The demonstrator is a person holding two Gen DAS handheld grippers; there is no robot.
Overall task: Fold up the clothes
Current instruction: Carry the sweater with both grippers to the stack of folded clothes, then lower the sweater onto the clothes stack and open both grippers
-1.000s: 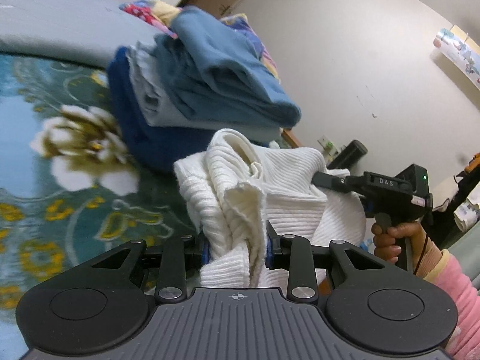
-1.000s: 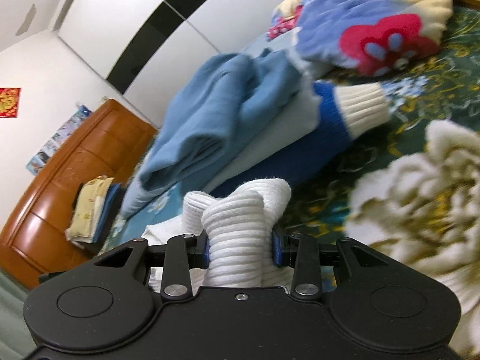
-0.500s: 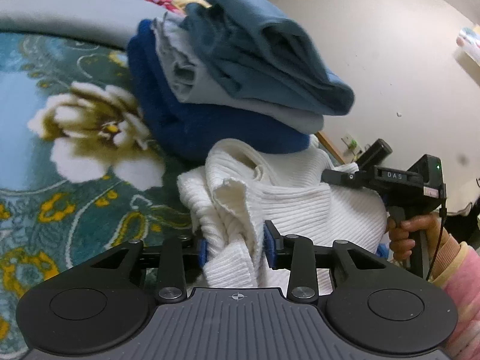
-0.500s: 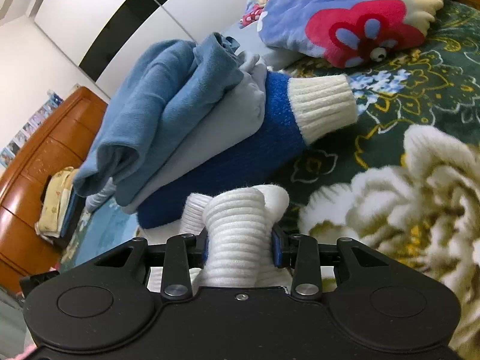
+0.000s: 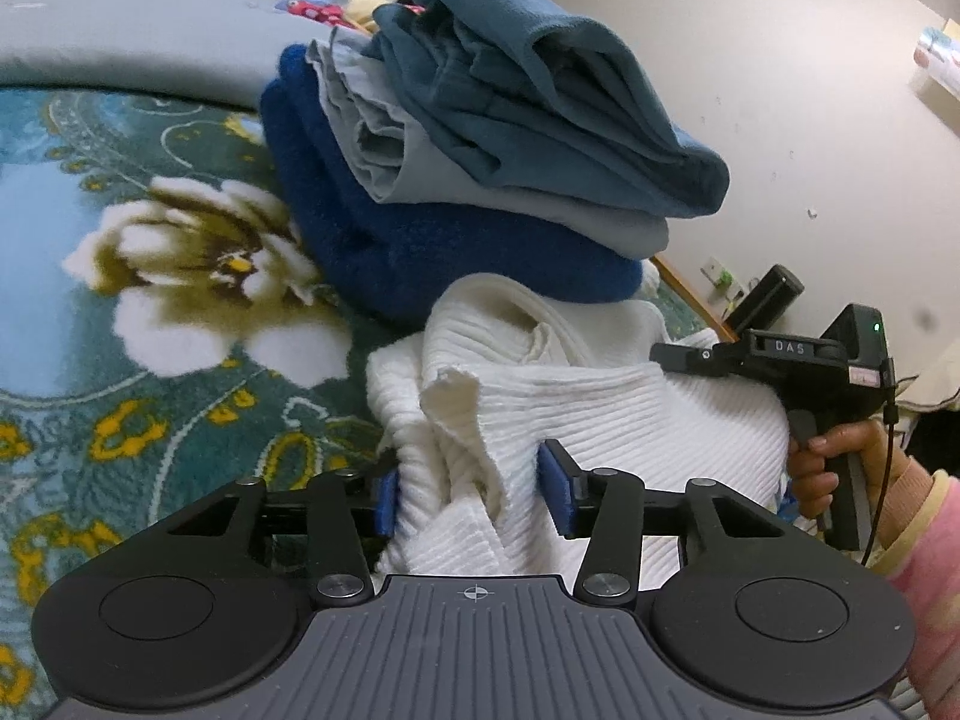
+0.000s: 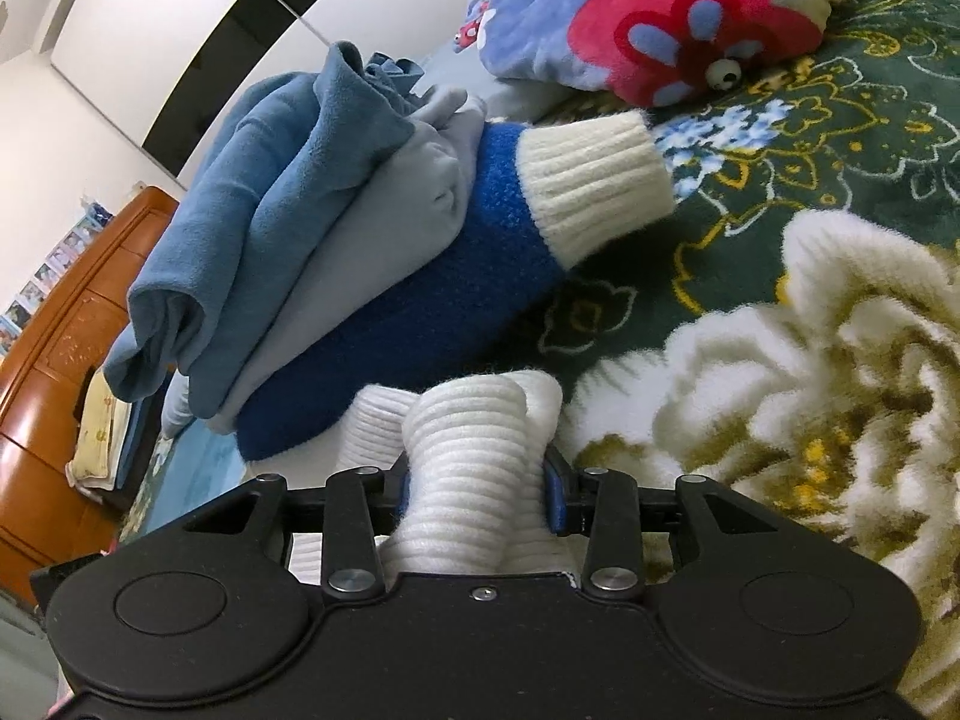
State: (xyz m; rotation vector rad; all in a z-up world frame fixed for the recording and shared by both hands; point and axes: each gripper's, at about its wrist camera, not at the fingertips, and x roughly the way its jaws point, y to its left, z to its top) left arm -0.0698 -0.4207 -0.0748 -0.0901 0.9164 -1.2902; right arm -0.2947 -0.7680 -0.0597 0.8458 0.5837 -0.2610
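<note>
White ribbed sweater (image 5: 600, 414) sits bunched between my left gripper (image 5: 474, 495), whose jaws have just been opening, pads loosening off it. My right gripper (image 6: 477, 492) clamps its thick fold beside 3 folded clothes (image 5: 480, 138) on the floral blanket (image 5: 150, 312).

I count three folded garments (image 5: 480, 138) stacked beside one white ribbed sweater (image 5: 600, 402), two hand-held grippers (image 5: 474, 495), one floral quilt (image 6: 660, 18).

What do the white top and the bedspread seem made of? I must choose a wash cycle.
White top: soft ribbed knit, matte, wool or acrylic; fine parallel ridges. Bedspread: plush fleece, probably synthetic; fuzzy pile on its printed flowers.
</note>
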